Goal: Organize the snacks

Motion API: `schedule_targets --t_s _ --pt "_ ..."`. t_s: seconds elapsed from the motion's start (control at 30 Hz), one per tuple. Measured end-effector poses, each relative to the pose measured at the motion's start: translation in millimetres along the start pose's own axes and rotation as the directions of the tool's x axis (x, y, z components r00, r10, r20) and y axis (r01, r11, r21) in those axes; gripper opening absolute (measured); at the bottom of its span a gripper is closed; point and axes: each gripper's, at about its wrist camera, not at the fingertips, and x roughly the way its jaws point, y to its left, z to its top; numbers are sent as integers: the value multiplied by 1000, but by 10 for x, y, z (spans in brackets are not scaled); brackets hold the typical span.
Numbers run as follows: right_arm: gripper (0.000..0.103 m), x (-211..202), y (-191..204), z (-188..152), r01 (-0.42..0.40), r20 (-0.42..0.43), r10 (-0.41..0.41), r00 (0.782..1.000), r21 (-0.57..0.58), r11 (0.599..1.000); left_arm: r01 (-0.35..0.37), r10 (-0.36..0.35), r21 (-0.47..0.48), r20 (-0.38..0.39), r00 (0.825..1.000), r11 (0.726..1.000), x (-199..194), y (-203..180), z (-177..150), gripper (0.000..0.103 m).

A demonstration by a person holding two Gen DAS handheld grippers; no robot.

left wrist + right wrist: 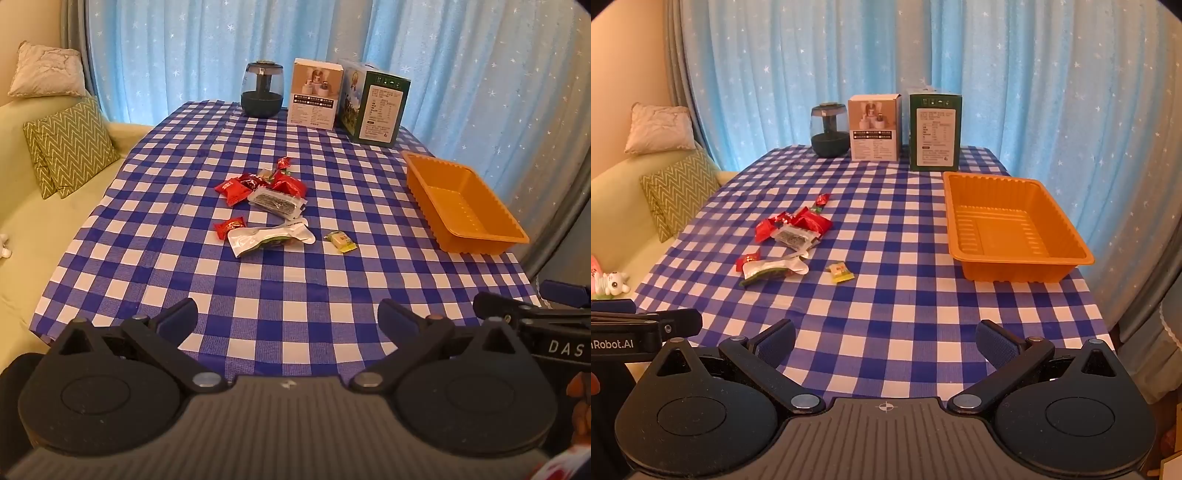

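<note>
A loose pile of snacks lies mid-table: red wrappers, a clear pack with dark contents, a white pouch, a single red candy and a small yellow candy. An empty orange tray sits at the table's right side. My left gripper is open and empty above the near table edge. My right gripper is open and empty, also at the near edge.
A dark jar, a white box and a green box stand at the table's far edge before blue curtains. A sofa with cushions runs along the left.
</note>
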Motion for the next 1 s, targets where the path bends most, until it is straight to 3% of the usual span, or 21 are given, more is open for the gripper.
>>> schedule_targets --t_s 1.0 --pt "103 -8 -31 -1 1 2 -1 1000 4 1000 24 -24 3 14 1000 1000 -66 9 -1 103"
